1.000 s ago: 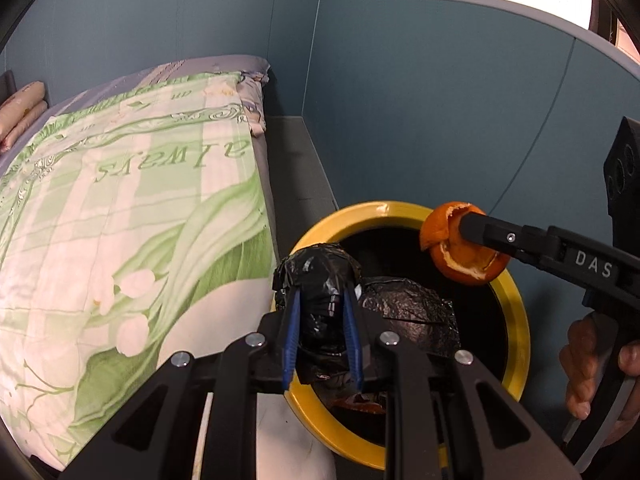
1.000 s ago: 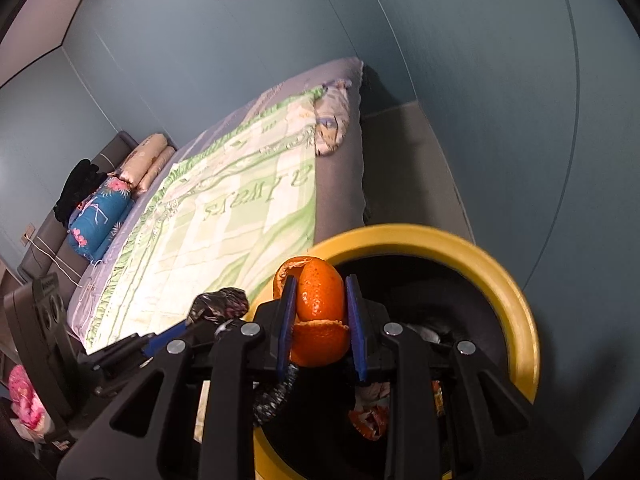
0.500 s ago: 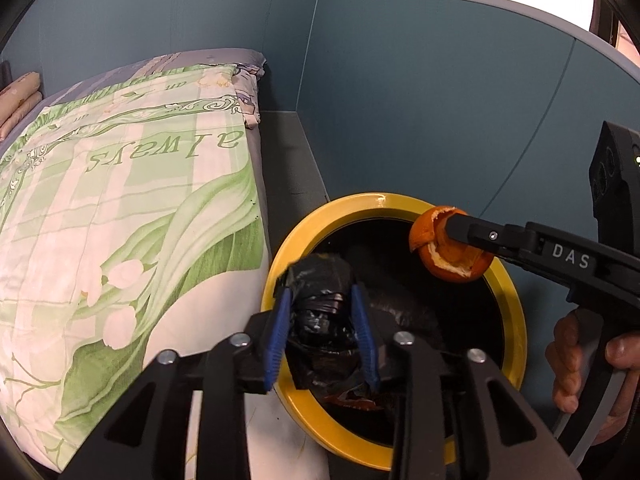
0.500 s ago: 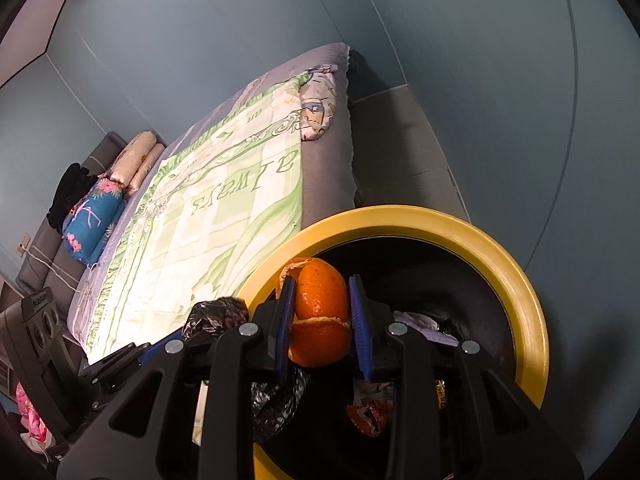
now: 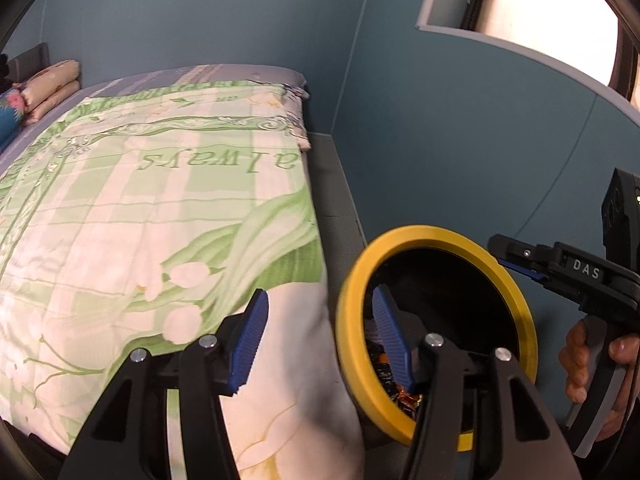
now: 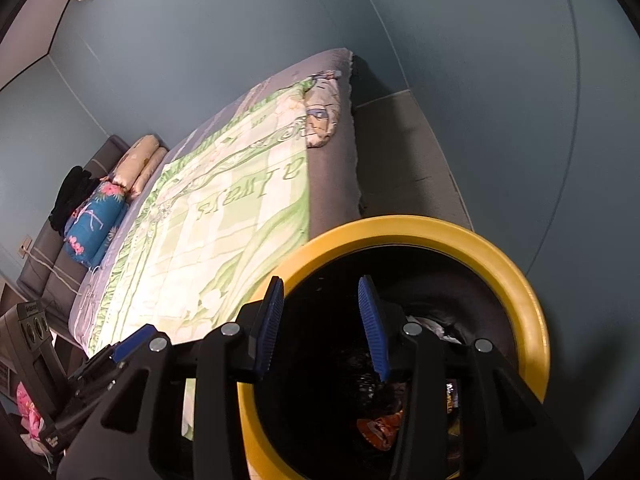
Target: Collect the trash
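Left tongs (image 5: 318,334) and right tongs (image 6: 320,326), jaws just opened and nothing between them, both poised at the yellow-rimmed trash bin (image 5: 516,292) that stands on the floor against the bed's (image 5: 160,208) corner; wrappers and other trash (image 6: 380,428) lie at the bin's dark bottom. The left tongs straddle the rim on the bed side, one blue pad (image 5: 392,340) inside the opening and the other over the quilt. Judged risk: a careless withdrawal could hook that inner pad on the rim and tip the bin, spilling the collected trash onto the floor.
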Demonstrator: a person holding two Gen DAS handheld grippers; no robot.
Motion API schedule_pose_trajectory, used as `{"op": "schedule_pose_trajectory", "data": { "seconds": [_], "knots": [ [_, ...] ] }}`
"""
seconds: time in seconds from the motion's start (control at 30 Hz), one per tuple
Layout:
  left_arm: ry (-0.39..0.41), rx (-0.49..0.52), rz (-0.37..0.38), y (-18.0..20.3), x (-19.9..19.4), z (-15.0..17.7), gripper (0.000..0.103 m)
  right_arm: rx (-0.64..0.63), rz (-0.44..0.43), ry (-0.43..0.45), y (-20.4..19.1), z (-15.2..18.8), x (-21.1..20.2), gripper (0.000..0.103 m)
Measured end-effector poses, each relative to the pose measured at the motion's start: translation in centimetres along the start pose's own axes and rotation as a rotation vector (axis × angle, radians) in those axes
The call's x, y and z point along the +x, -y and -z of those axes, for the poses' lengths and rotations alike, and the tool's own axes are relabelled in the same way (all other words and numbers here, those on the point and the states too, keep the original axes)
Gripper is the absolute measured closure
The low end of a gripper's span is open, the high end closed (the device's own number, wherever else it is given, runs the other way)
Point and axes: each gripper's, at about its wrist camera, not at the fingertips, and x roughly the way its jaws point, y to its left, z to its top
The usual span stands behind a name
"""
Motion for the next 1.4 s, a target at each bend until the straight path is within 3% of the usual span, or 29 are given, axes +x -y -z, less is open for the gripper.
{"op": "schedule_pose_trajectory", "data": {
  "seconds": [0.53,0.63,0.67,0.8,0.93,1.17,1.4],
  "knots": [
    [0.152,-0.135,-0.161,-7.7,-8.8,2.0,0.051,-0.250,-0.114,-0.054,-11.1,1.6,2.3,0.065],
    [0.187,-0.163,-0.209,-9.0,-10.6,2.6,0.045,-0.308,-0.129,-0.051,-13.9,2.4,2.5,0.065],
    [0.201,-0.171,-0.226,-9.5,-11.2,2.8,0.040,-0.319,-0.134,-0.048,-14.6,2.8,2.4,0.062],
    [0.248,-0.186,-0.271,-10.8,-13.7,3.5,0.036,-0.382,-0.134,-0.018,-17.3,4.3,1.5,0.054],
    [0.307,-0.194,-0.312,-11.4,-16.2,4.1,0.025,-0.405,-0.142,0.060,-19.6,5.5,-0.1,0.035],
    [0.419,-0.184,-0.364,-10.5,-20.4,5.1,0.013,-0.413,-0.183,0.159,-21.1,6.3,-2.5,0.013],
    [0.474,-0.172,-0.398,-9.2,-22.6,6.2,0.008,-0.441,-0.183,0.249,-21.8,7.1,-5.3,0.008]
  ]
}}
